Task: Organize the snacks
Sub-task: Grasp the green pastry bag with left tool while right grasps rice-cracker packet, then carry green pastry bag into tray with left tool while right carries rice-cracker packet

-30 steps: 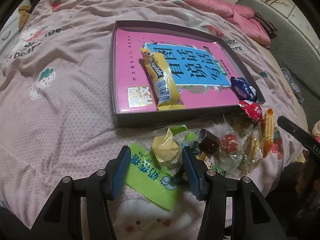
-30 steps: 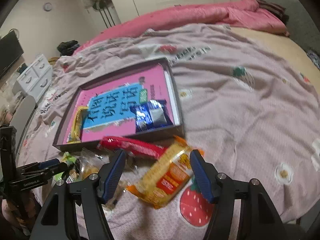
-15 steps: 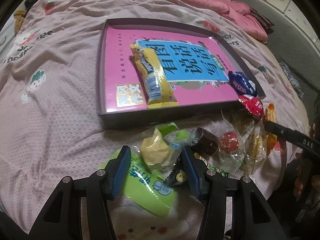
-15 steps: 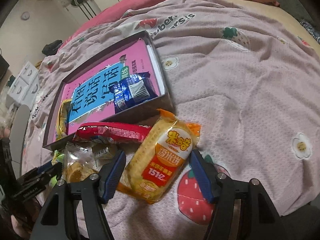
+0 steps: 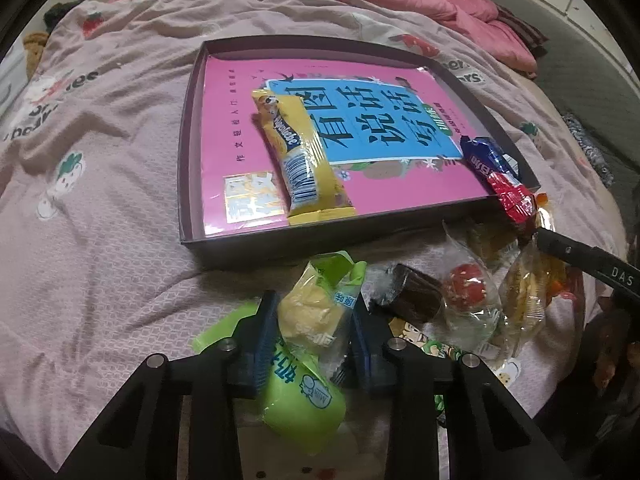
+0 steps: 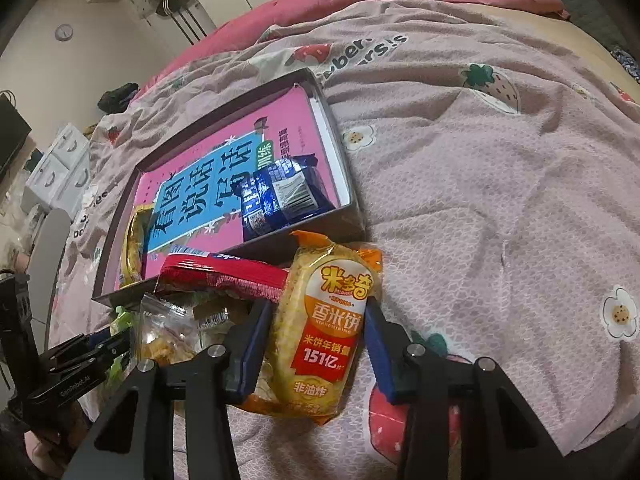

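- The pale yellow snack packet [image 5: 310,312], lying on the bed [image 5: 100,184] before the box [image 5: 192,184], is pinched by the left tongs [image 5: 314,338], just closed
- The rice cracker pack [image 6: 324,336] is clamped by the right tongs [image 6: 316,344], likewise just closed

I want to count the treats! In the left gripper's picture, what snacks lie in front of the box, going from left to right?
Green-wrapped yellow cake → dark brown cake → red round sweet in clear wrap → yellow biscuits in clear wrap.
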{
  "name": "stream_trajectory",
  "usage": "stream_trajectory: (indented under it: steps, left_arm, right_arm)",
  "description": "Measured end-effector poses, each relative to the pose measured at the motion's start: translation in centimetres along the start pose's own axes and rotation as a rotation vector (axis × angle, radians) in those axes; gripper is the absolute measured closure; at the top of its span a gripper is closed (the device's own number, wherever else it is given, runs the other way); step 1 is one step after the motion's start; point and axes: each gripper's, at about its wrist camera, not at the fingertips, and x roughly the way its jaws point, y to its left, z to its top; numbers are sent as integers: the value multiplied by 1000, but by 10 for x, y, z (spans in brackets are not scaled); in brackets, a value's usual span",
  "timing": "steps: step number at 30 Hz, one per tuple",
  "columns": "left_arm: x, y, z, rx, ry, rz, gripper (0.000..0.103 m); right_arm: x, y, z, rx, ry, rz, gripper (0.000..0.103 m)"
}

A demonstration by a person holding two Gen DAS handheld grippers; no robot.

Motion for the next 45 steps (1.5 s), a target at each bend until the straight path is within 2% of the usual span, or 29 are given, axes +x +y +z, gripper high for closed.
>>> stream_trajectory:
  steps: [7,19,30,39,45]
  left_arm:
    - [-14,2,-3,-3,-24,-27,69]
    - [-59,-1,3,-1,-153,-80,69]
    - [-80,6,12,-11,-238,-61,69]
    - [-91,16,24,-30,-307,-37,69]
    - [-91,22,30,-55,-316,-38,69]
  right_arm:
    - [-17,3,1,-31,-61,-5,61]
    - [-39,17,5,-95,-172,6,61]
    - [-55,37,7,-190,-260,31,61]
    - [-55,47,8,-238,-285,31,61]
    - [-55,48,12,-244,-300,34,61]
